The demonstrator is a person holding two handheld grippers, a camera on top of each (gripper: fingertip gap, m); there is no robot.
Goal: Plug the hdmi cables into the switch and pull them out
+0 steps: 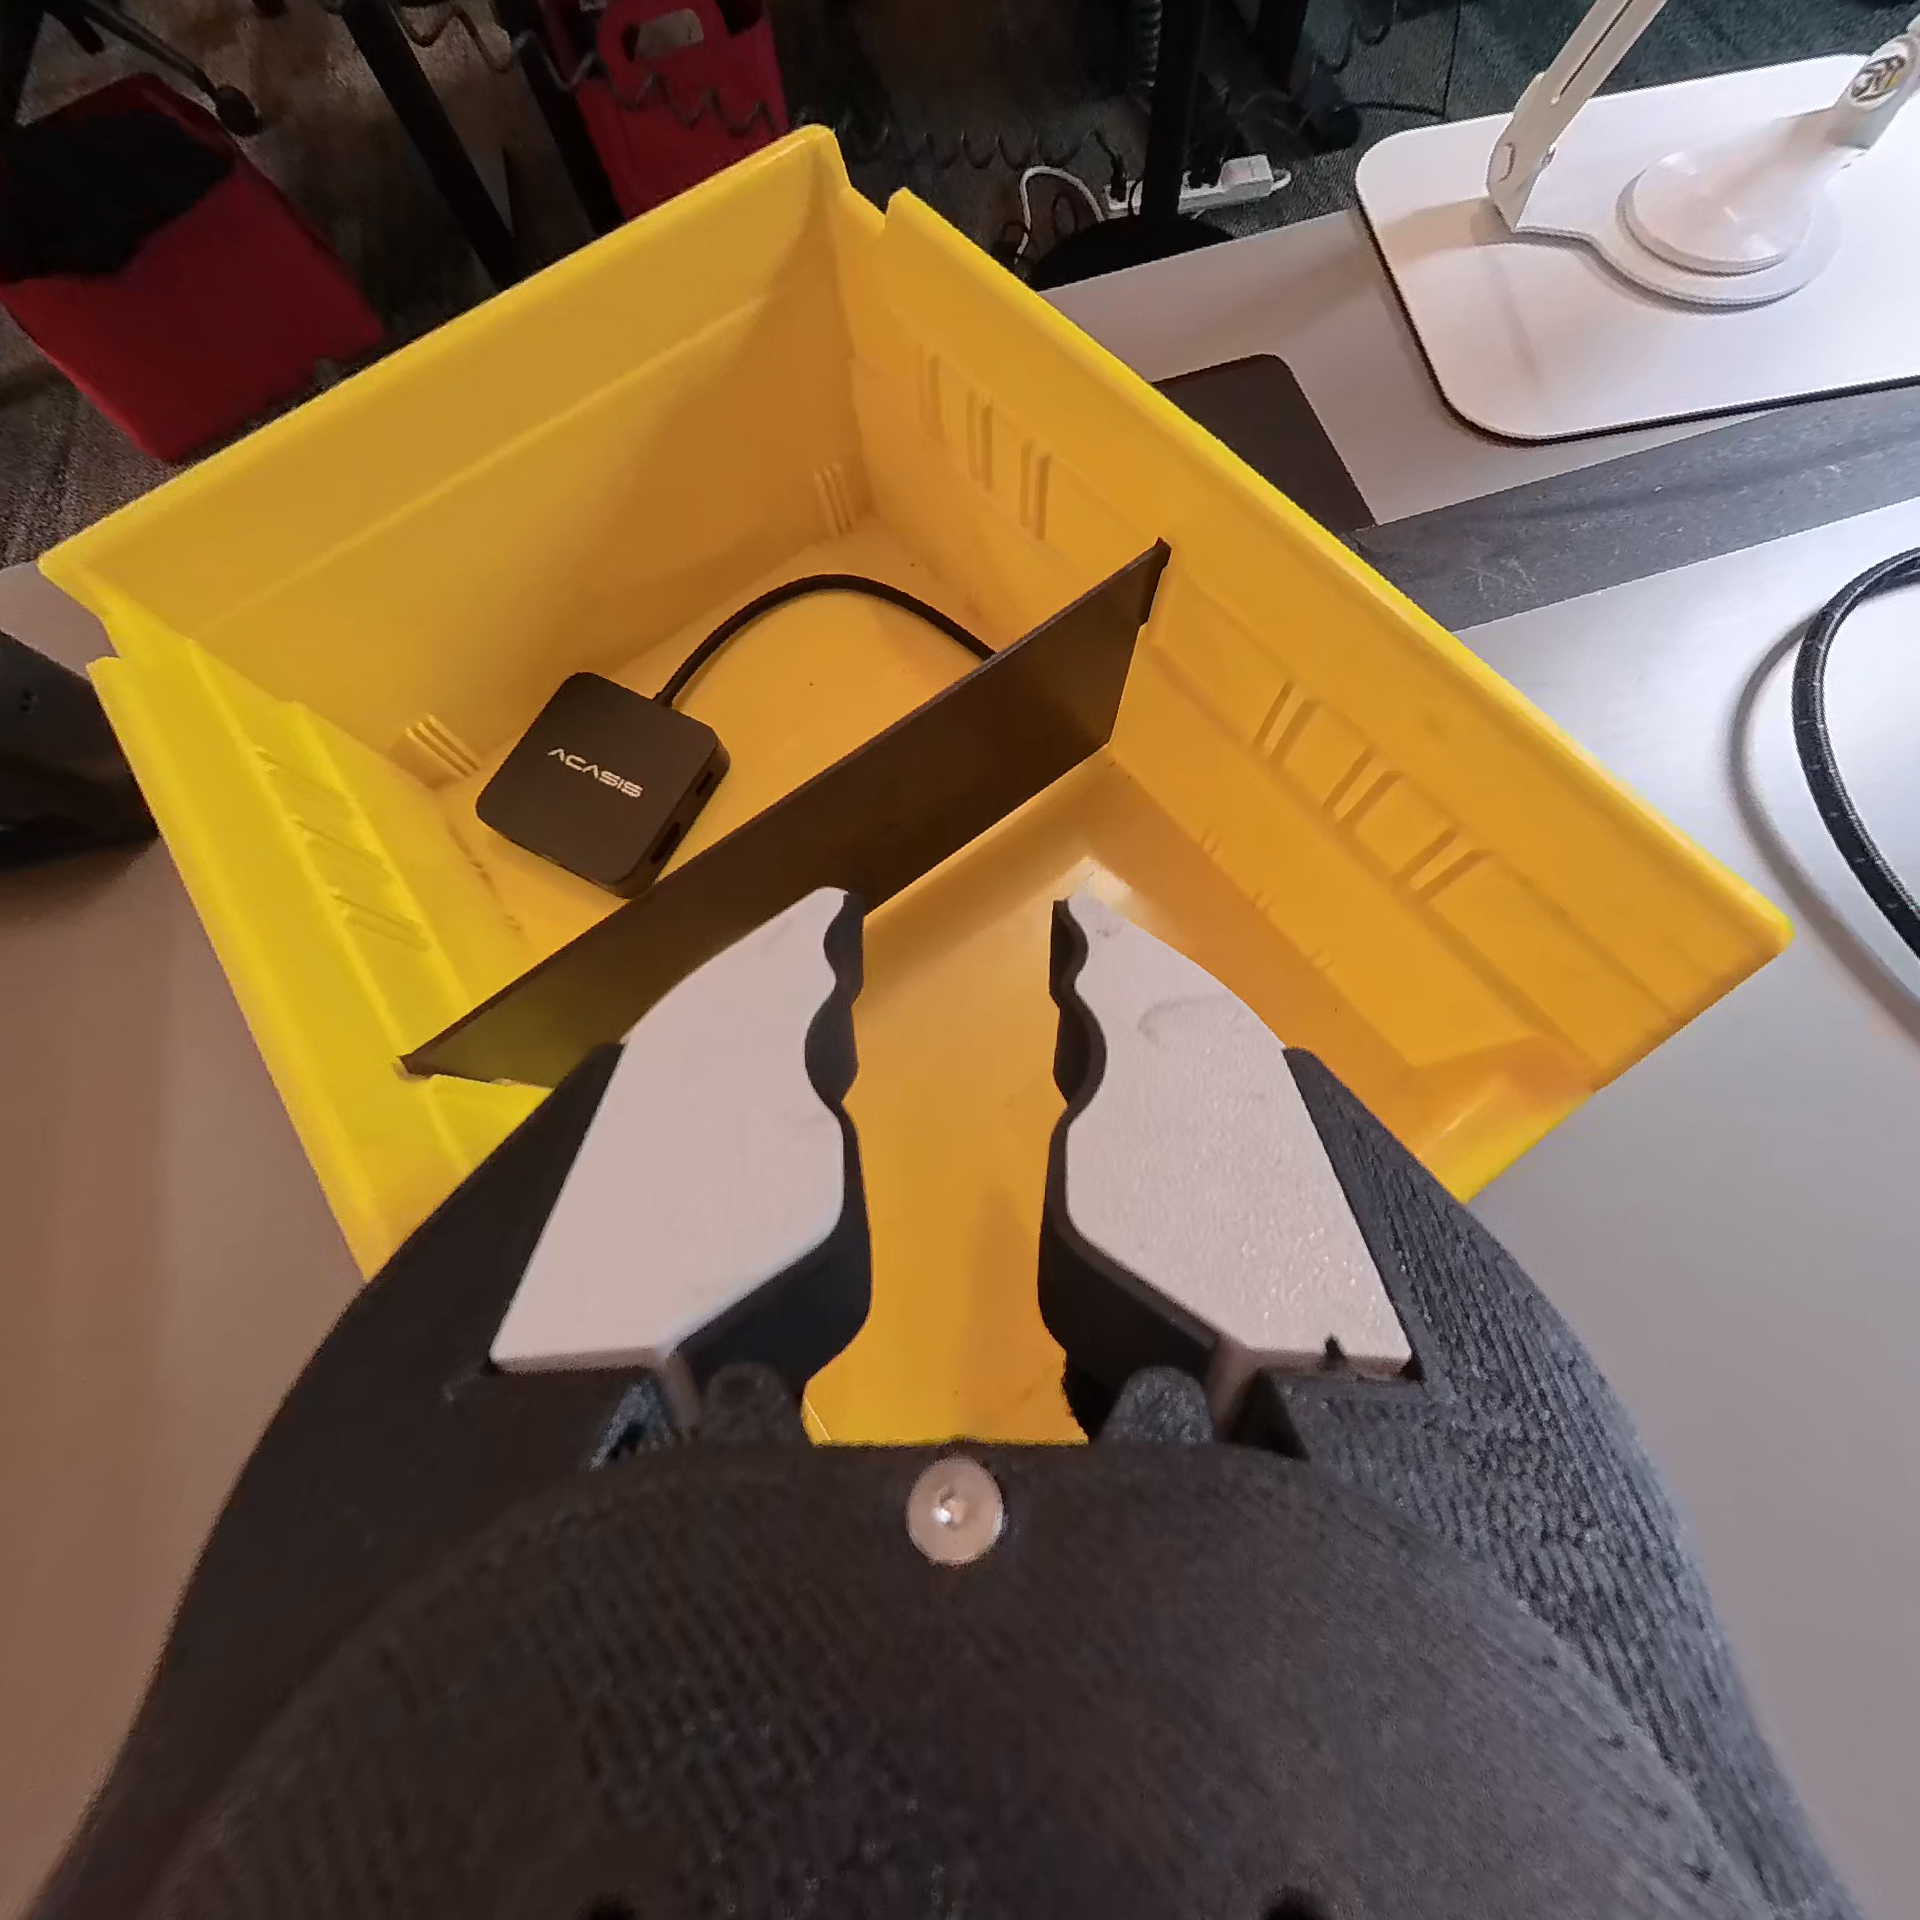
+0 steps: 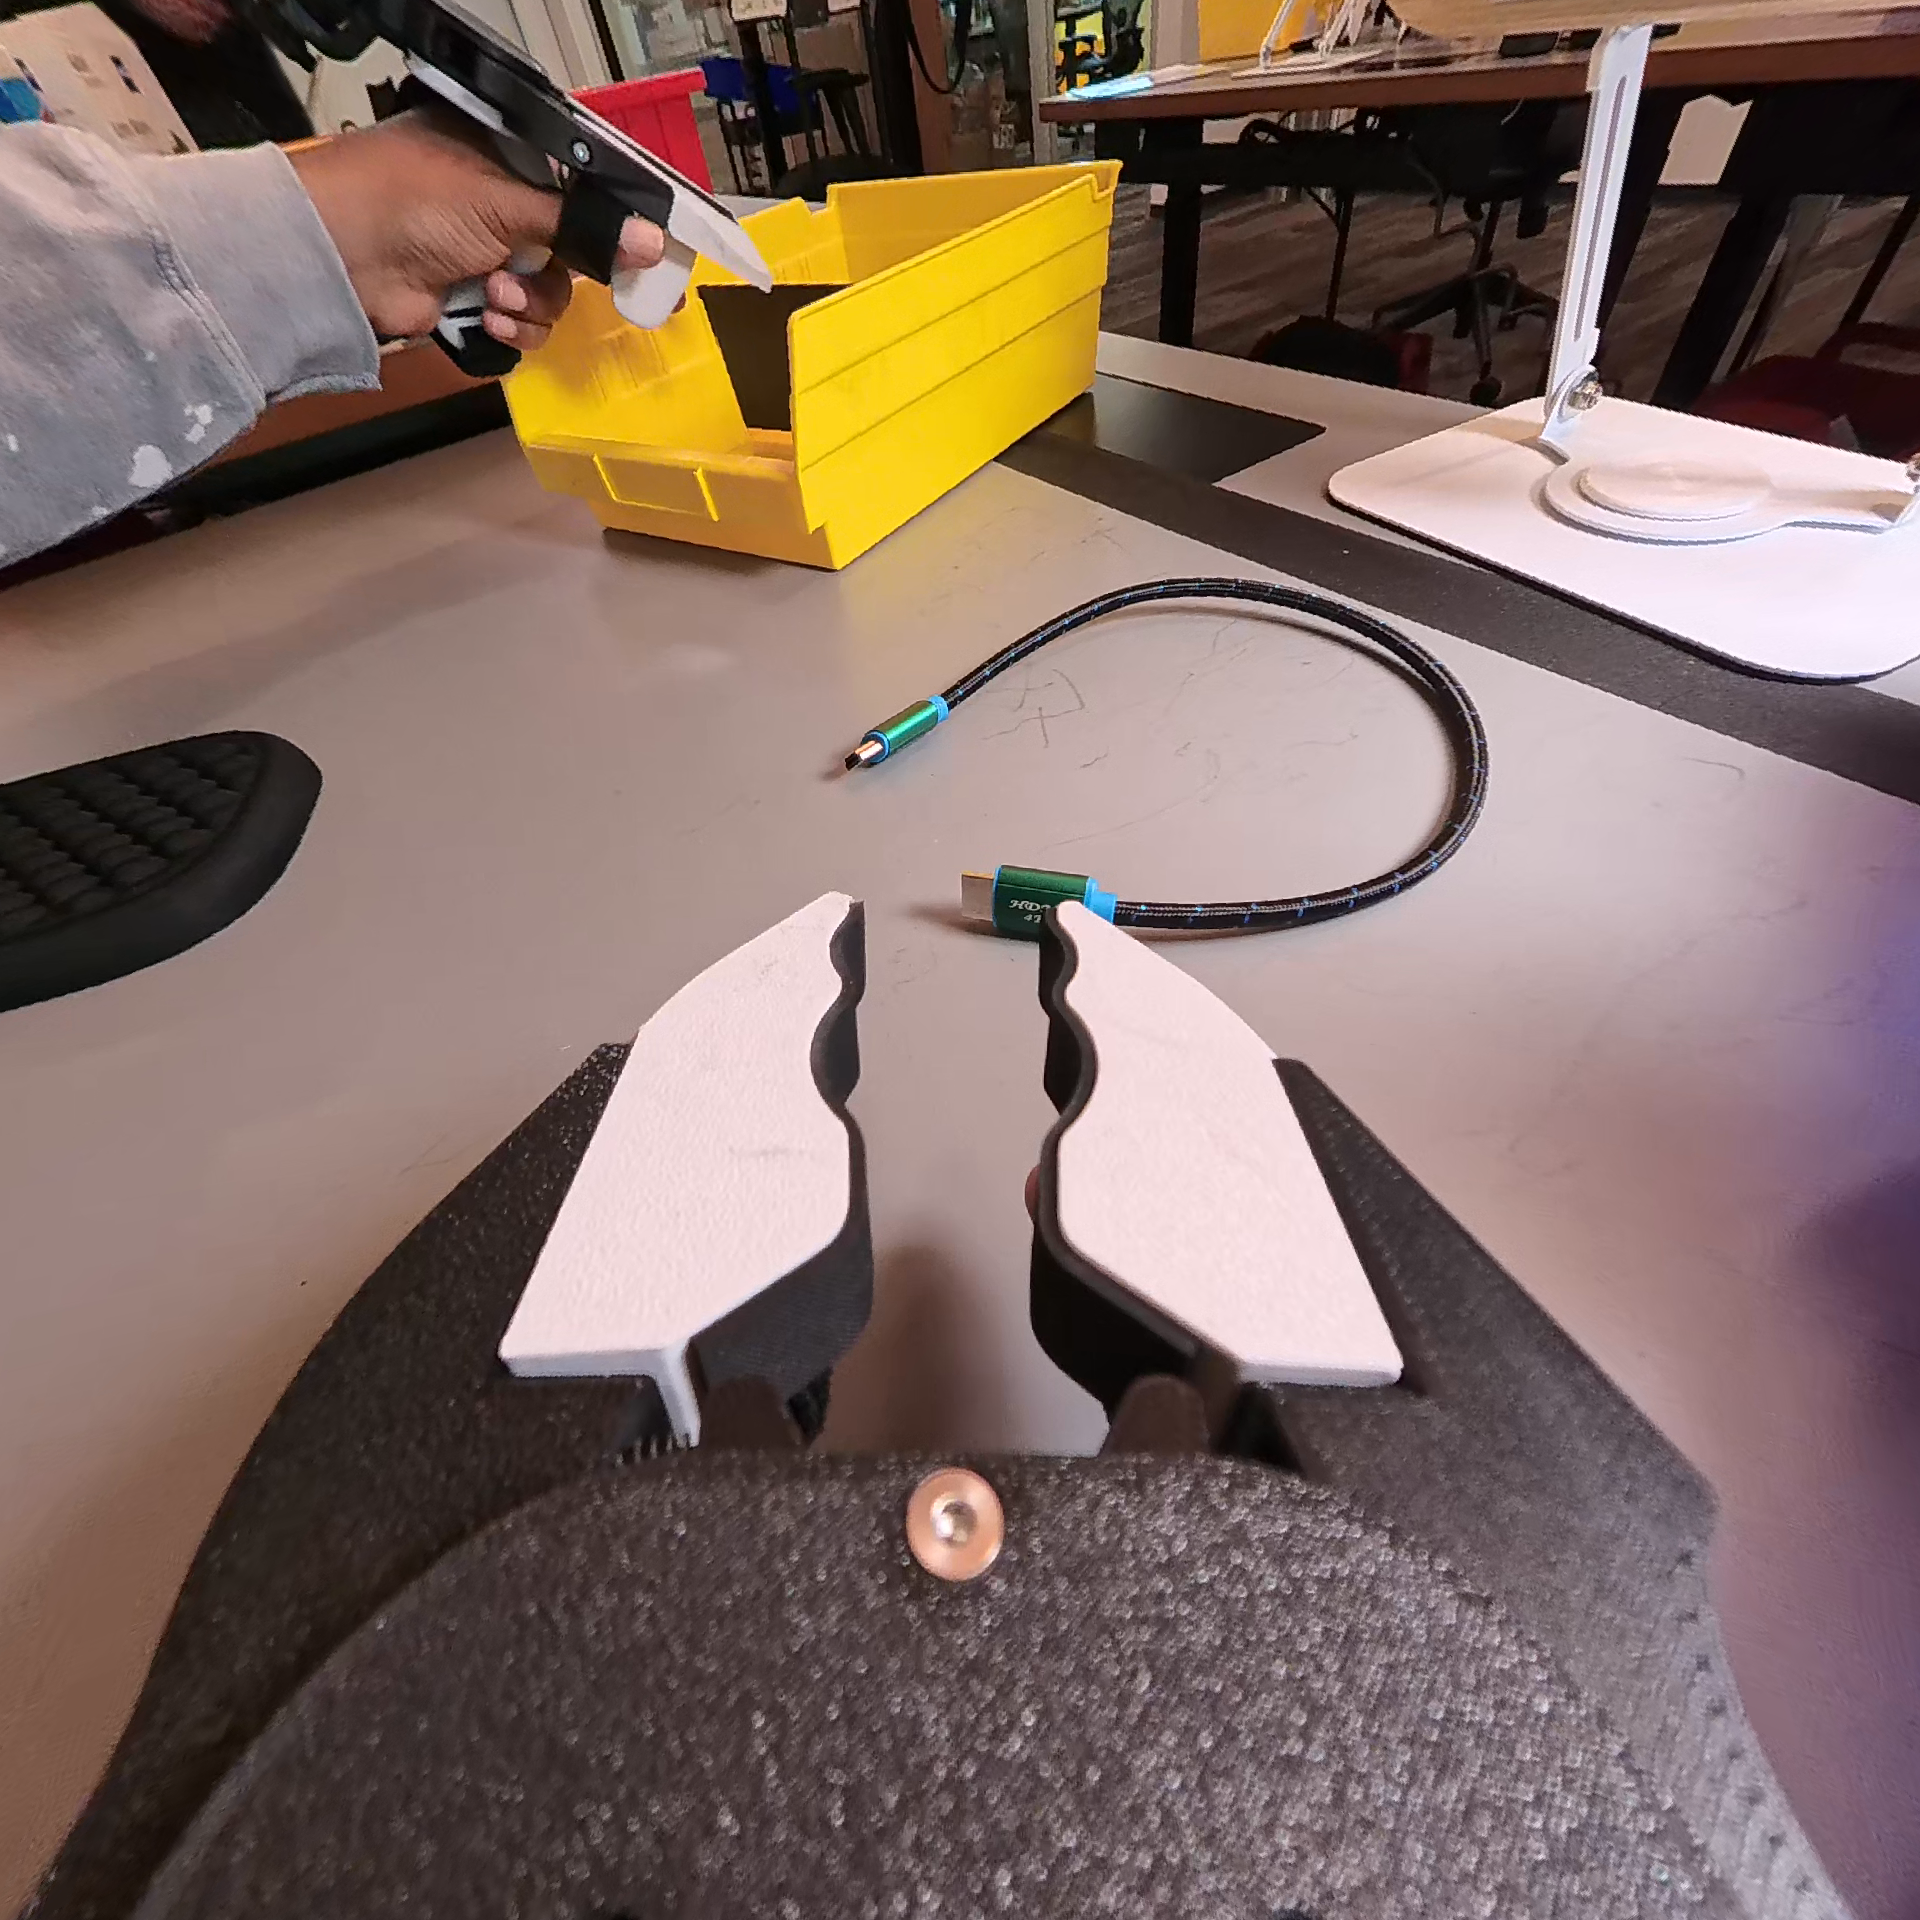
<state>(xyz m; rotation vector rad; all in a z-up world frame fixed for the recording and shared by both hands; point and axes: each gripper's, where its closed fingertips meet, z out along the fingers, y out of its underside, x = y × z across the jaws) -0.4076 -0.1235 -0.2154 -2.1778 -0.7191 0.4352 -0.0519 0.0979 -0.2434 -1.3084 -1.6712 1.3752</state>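
While the yellow bin (image 1: 644,499) is sitting on the table (image 2: 520,727) holding the switch (image 1: 603,781), the left gripper (image 1: 961,914) is hovering wide above it, and the right gripper (image 2: 951,920) is gaping, empty, near the hdmi cable (image 2: 1455,790).

Your work surface is a grey table (image 2: 582,727), scuffed with fine scratches, with a dark strip (image 2: 1558,623) running across its far side. Directly on it you have:
- a yellow bin (image 2: 935,343), far left of centre, open end towards you;
- a braided black-and-blue cable (image 2: 1455,769), curled in an open loop, both green-shelled plugs lying flat on the table;
- a white stand base (image 2: 1662,520), far right, partly over the dark strip;
- a black ribbed pad (image 2: 125,842) at your left edge.
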